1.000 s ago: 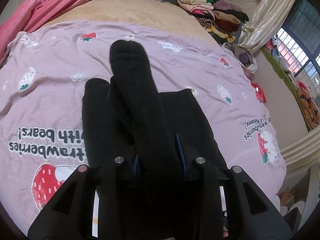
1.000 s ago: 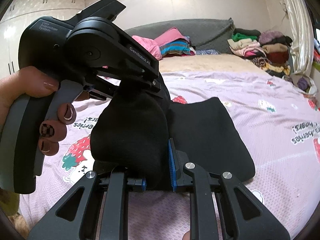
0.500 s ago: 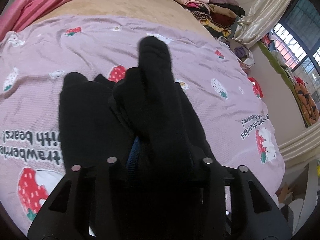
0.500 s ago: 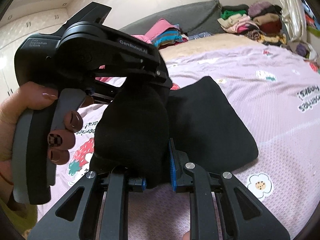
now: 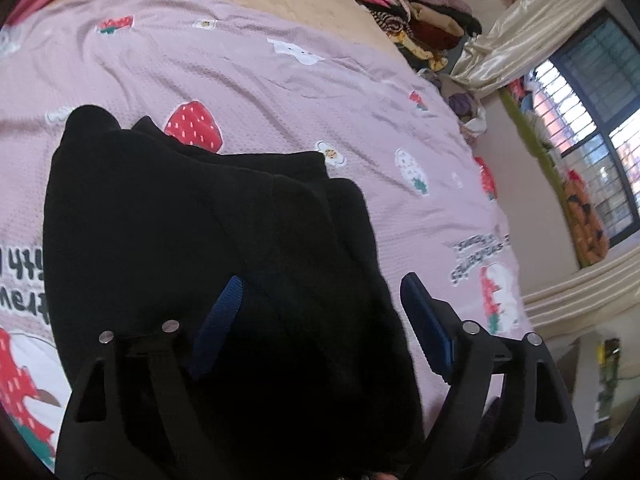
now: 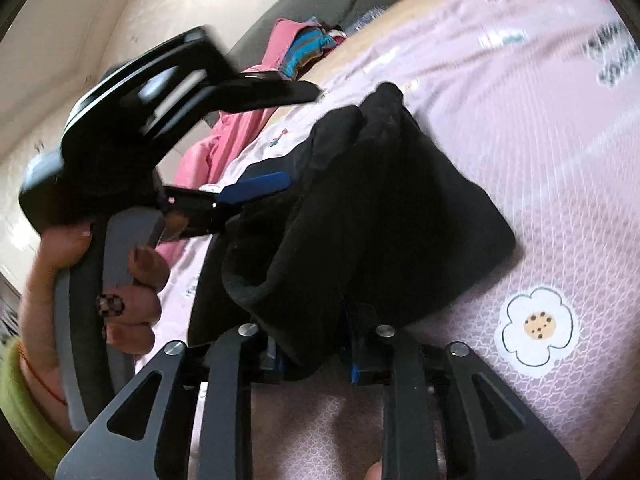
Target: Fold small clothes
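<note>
A small black garment [image 5: 208,232] lies folded in layers on the pink strawberry bedspread [image 5: 280,92]. My left gripper [image 5: 320,320] is open, its blue pads [image 5: 428,328] spread wide, with the black cloth lying loose between and under them. In the right wrist view my right gripper [image 6: 316,360] is shut on the near edge of the black garment [image 6: 380,208], which bunches up in front of it. The left gripper's body and the hand holding it [image 6: 132,184] show at the left there, one blue pad [image 6: 256,188] free of the cloth.
Stacks of folded clothes [image 5: 408,12] sit at the far edge of the bed. A pink blanket [image 6: 224,136] and striped clothes lie by the grey headboard. A curtain and window [image 5: 592,92] are to the right, beyond the bed's edge.
My left gripper has opened and let go of the black cloth, which has dropped flat onto the garment. The right gripper has tilted and stays shut on the edge.
</note>
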Demonstrator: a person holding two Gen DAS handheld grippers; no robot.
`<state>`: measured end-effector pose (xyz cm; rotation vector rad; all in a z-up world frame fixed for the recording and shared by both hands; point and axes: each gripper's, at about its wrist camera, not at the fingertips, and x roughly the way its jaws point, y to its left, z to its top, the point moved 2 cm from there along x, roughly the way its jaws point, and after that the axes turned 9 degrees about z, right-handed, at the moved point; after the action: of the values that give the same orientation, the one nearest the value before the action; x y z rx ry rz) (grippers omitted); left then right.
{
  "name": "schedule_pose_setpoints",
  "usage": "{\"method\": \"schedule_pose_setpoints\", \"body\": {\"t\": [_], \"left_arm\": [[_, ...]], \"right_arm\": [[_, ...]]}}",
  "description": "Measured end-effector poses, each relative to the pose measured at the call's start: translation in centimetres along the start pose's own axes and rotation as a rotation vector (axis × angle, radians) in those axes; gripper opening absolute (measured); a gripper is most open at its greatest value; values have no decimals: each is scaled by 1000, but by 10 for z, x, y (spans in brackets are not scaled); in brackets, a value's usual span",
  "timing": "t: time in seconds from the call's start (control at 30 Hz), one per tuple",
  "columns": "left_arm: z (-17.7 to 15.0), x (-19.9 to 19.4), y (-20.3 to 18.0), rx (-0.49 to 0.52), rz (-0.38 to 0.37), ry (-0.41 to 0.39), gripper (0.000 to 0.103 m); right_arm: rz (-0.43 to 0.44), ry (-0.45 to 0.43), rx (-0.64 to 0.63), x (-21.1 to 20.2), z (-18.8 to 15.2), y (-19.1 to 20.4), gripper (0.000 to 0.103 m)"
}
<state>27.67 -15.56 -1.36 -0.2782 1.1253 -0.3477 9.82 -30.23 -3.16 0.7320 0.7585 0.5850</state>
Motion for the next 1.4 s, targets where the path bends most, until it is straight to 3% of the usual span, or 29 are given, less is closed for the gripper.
{"method": "schedule_pose_setpoints", "body": {"t": [0.13,0.27,0.3,0.4,0.5,0.57,0.63,0.73,0.8,0.83,0.87,1.1,1.23,1.4], "left_arm": [[0,-23,9,-20,-27,-49,76],[-6,-51,26,0,49,-131,80],[-11,-58,34,7,83,-157,80],[-24,-67,54,14,157,-185,80],[-38,-64,66,28,213,-182,80],[-44,-61,71,33,228,-172,80],[-51,-59,75,43,245,-167,80],[-55,-54,76,59,261,-160,80],[-57,-51,76,69,272,-154,80],[-58,-50,75,75,275,-153,80],[-58,-49,75,78,278,-154,80],[-57,-53,64,109,265,-166,80],[-57,-51,62,107,254,-154,80],[-63,-41,58,136,262,-124,80]], "right_arm": [[37,24,32,-2,6,-3,31],[78,61,22,-11,23,4,74],[70,58,13,-13,30,6,80],[65,62,-18,-16,61,10,81],[49,160,-14,4,87,8,81],[-10,224,-23,25,103,5,81],[-42,283,-44,44,109,3,79],[-106,327,-104,61,105,0,62],[-146,334,-140,66,104,3,38],[-158,335,-163,69,105,5,31],[-175,323,-198,66,109,8,12],[-130,226,-517,60,131,61,10],[-163,238,-529,72,138,44,10],[-215,274,-450,80,130,-2,10]]}}
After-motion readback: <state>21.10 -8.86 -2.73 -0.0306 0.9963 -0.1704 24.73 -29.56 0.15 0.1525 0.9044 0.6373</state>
